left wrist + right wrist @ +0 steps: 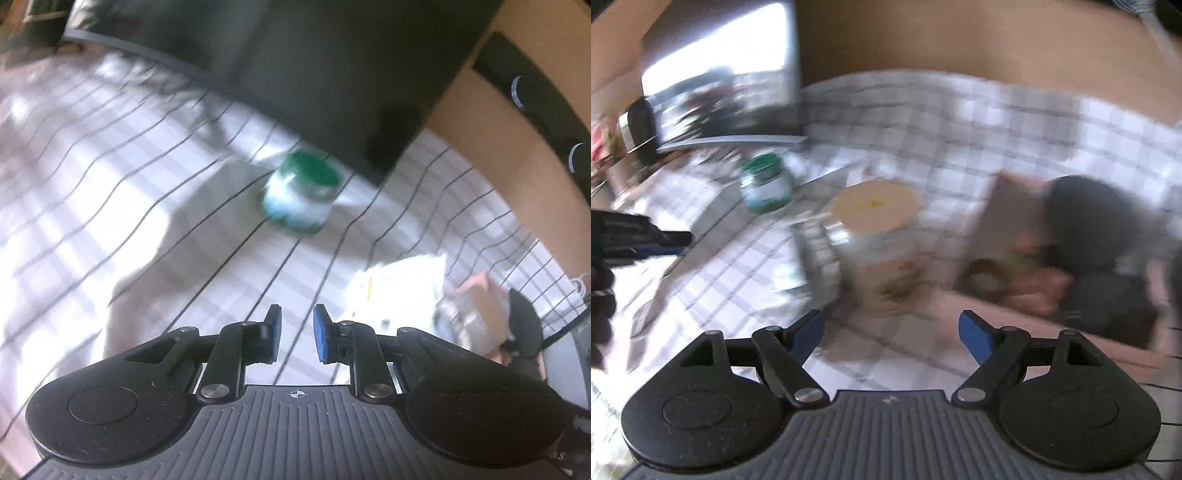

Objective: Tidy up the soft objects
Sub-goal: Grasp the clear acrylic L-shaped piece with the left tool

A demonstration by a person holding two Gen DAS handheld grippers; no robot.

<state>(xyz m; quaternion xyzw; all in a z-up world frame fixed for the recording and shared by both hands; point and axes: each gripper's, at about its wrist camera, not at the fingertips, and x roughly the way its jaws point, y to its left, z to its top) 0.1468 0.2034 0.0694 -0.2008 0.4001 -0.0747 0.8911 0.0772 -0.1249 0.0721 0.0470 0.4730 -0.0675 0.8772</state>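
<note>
Both views are smearing with blur, so fine detail is not readable. The left gripper (297, 334) is hanging over a bed covered in a white checked sheet (110, 177), its blue pads (322, 334) standing a narrow gap apart with nothing between them, so it is open but only slightly. Ahead of it a green-lidded jar (301, 194) is standing upright on the sheet, just in front of a dark screen (332, 74) that is leaning near the bed's far edge against a tan wall (480, 155). The right gripper (891, 334) is pointing down at the same sheet (960, 122) with its jaws spread wide and empty. Right in front of it a cream-lidded tub (875, 210) is standing upright on the sheet, and the green-lidded jar (766, 182) is sitting farther off toward the screen (720, 77). To the right of the tub, near the bed's edge, a dark grey soft thing (1086, 218) is lying in a heap with pinkish items that are too blurred to tell apart. The left gripper (661, 240) is reaching in from the left edge of the right wrist view.
</note>
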